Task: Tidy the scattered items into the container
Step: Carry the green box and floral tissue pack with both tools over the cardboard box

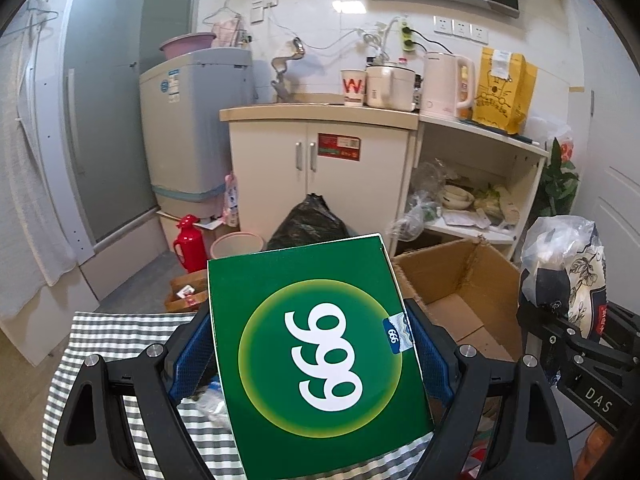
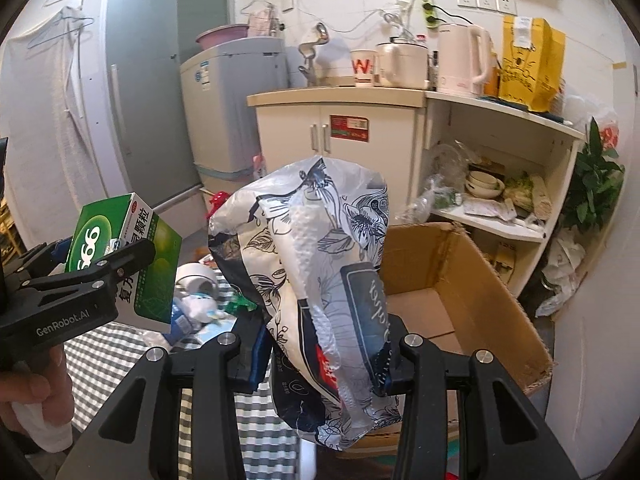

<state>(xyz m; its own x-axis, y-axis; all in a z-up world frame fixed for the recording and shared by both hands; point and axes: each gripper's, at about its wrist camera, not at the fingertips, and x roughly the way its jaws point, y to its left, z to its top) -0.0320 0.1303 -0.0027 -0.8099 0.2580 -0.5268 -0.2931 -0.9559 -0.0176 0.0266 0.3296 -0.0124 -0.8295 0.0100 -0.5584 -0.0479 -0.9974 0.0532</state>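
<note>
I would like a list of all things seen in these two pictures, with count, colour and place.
green box: 1, green, white 999, in left gripper
tissue pack: 1, white and navy floral, in right gripper
cardboard box: 1, brown, open, right of the cloth
checked cloth: 1, grey-white, under the grippers
kettle: 1, white, on counter
yellow bag: 1, right of kettle
red flask: 1, on floor
black bag: 1, before cabinet
left gripper: 1, black
right gripper: 1, black
hand: 1, holding left gripper
</note>
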